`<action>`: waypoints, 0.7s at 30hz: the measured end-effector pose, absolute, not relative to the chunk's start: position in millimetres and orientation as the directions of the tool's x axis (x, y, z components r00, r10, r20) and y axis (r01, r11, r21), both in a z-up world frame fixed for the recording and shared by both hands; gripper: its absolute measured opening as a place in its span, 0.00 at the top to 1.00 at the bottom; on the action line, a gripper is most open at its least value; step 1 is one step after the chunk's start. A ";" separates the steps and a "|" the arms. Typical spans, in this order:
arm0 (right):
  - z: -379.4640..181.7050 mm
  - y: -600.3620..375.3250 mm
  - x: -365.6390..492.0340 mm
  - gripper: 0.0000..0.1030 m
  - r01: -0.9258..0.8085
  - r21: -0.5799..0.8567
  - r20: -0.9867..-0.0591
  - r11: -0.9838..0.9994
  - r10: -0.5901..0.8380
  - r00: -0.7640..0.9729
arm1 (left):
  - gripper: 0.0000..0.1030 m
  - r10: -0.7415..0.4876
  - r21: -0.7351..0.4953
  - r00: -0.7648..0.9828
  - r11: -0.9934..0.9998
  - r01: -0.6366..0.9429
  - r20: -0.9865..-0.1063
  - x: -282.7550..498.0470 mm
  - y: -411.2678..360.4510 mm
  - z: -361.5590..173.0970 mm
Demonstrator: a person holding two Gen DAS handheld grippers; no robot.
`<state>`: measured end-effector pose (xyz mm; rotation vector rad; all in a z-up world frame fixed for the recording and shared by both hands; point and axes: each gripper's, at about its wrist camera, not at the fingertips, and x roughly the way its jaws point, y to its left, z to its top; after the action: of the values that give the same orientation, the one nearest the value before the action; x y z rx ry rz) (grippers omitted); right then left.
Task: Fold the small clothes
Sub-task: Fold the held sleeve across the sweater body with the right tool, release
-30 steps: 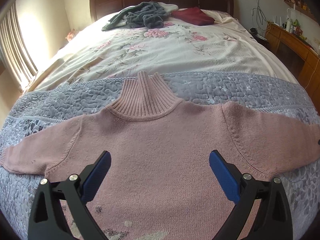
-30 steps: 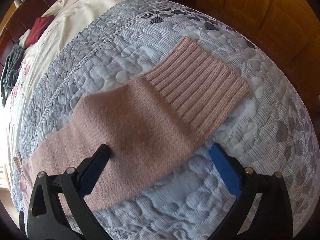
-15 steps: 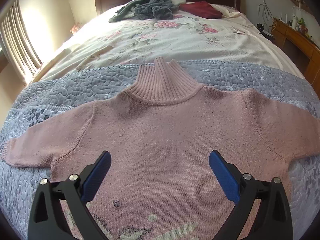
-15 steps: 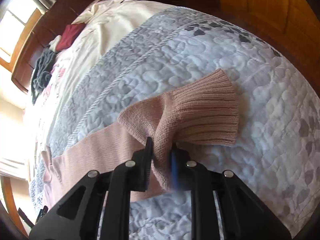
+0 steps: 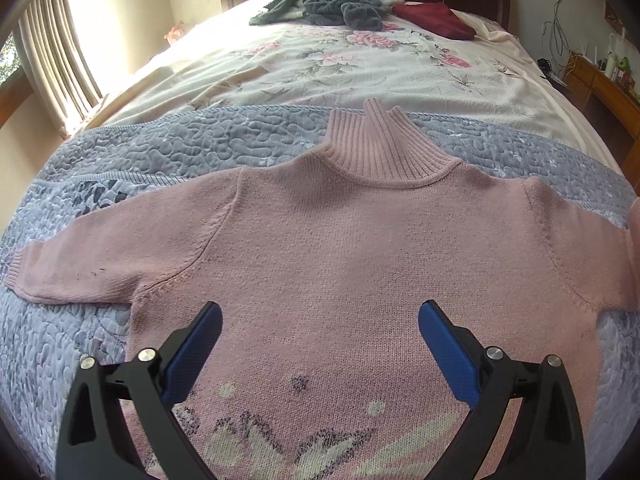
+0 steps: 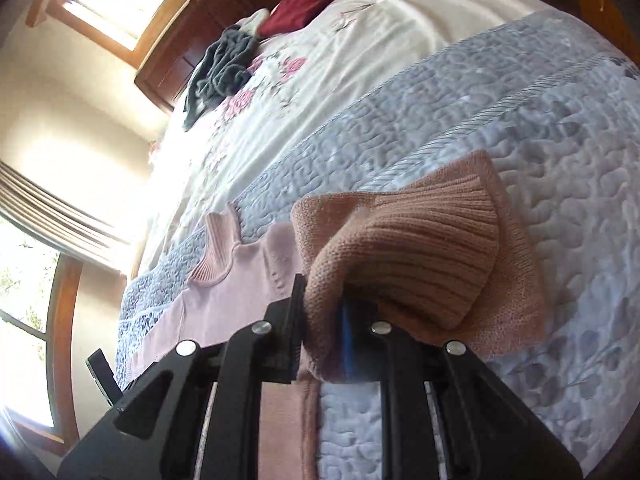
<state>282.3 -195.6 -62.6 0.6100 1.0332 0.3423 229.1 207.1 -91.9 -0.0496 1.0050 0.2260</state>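
Now folding the first sleeve of the sweater [image 5: 360, 264], spread flat, front up, across the grey quilt [image 5: 168, 152] at the foot of the bed. Right tool [image 6: 322, 320] clamped tight on the right sleeve [image 6: 404, 248] just behind its ribbed cuff, fabric bunched and lifted clear of the quilt, cuff drooping past the pads. Left tool [image 5: 320, 344] spread wide and empty, hovering over the sweater's lower chest, touching nothing as far as can be told. Left sleeve [image 5: 100, 264] lying straight out on the quilt beside the body, not yet folded.

Next, probably: carry the pinched sleeve inward over the sweater's chest, lay it flat below the collar [image 5: 384, 148], then release. Calls for a low, even sweep so the knit neither drags the body askew nor twists. Left tool well placed to pin the body if it shifts.
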 end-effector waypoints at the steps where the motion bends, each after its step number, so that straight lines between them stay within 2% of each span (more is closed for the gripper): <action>1: -63.3 -179.2 282.1 0.86 -0.003 0.626 -0.687 0.780 0.554 0.470 | 0.04 0.164 0.060 0.515 0.975 -0.212 -0.841 228.2 209.1 -91.6; 7: -73.3 -90.7 283.6 0.86 -0.088 0.613 -0.695 0.785 0.589 0.413 | 0.04 0.129 0.016 0.504 0.975 -0.222 -0.854 224.1 223.0 -92.4; 11: -94.3 -44.2 284.5 0.86 -0.121 0.554 -0.754 0.824 0.558 0.347 | 0.04 0.102 -0.013 0.497 0.975 -0.223 -0.861 223.2 229.5 -91.6; 15: -116.2 -21.1 275.1 0.73 -0.160 0.498 -0.806 0.852 0.524 0.277 | 0.04 0.053 -0.052 0.485 0.978 -0.201 -0.873 225.6 227.8 -90.7; 21: -113.5 -40.4 231.2 0.70 -0.218 0.497 -0.808 0.840 0.539 0.236 | 0.04 -0.085 -0.159 0.445 0.979 -0.131 -0.891 239.5 200.3 -94.6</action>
<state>231.2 -40.4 -113.5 0.3070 1.2299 0.5302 239.5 200.3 -94.6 -0.2167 1.1113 0.0291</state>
